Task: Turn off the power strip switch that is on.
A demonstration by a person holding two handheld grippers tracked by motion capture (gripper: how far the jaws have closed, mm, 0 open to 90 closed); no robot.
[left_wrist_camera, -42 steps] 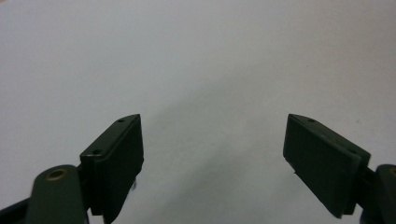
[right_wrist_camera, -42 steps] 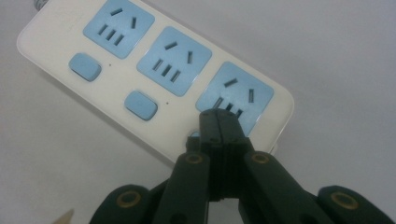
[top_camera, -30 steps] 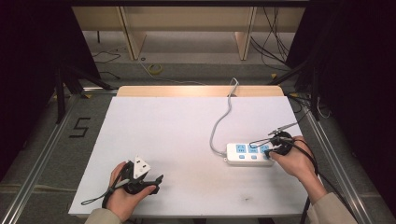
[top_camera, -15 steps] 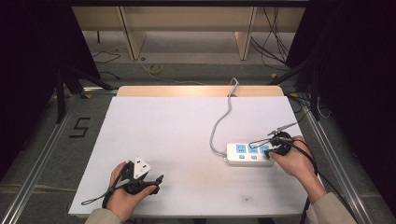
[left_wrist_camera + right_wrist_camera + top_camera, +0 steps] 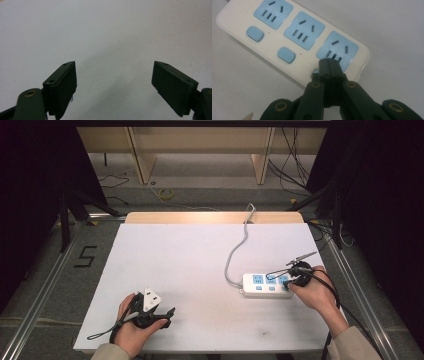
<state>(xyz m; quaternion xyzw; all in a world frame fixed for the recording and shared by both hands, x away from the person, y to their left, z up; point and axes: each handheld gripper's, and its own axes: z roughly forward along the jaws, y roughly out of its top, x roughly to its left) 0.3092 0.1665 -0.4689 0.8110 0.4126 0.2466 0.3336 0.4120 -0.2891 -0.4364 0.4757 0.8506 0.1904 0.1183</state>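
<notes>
White table (image 5: 190,270), power strip (image 5: 265,285) lying crosswise

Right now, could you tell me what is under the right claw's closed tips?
The right claw covers the power strip third blue switch; just an edge shows, the rest is hidden.

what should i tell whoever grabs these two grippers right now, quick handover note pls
Right gripper: jaws shut with nothing between them, tips down on the power strip at the switch below its end socket; the other two blue switches sit untouched beside it.
Left gripper: jaws open with nothing between them, resting over bare white table at the near left, far from the strip.
Power strip: lies flat at the table's right, its grey cable running off the far edge; all three sockets have no plug in them.
Done: tips placed on the switch. Whether it has clicked cannot be told.
Left: probably finish the press, then lift the right gripper away.
</notes>
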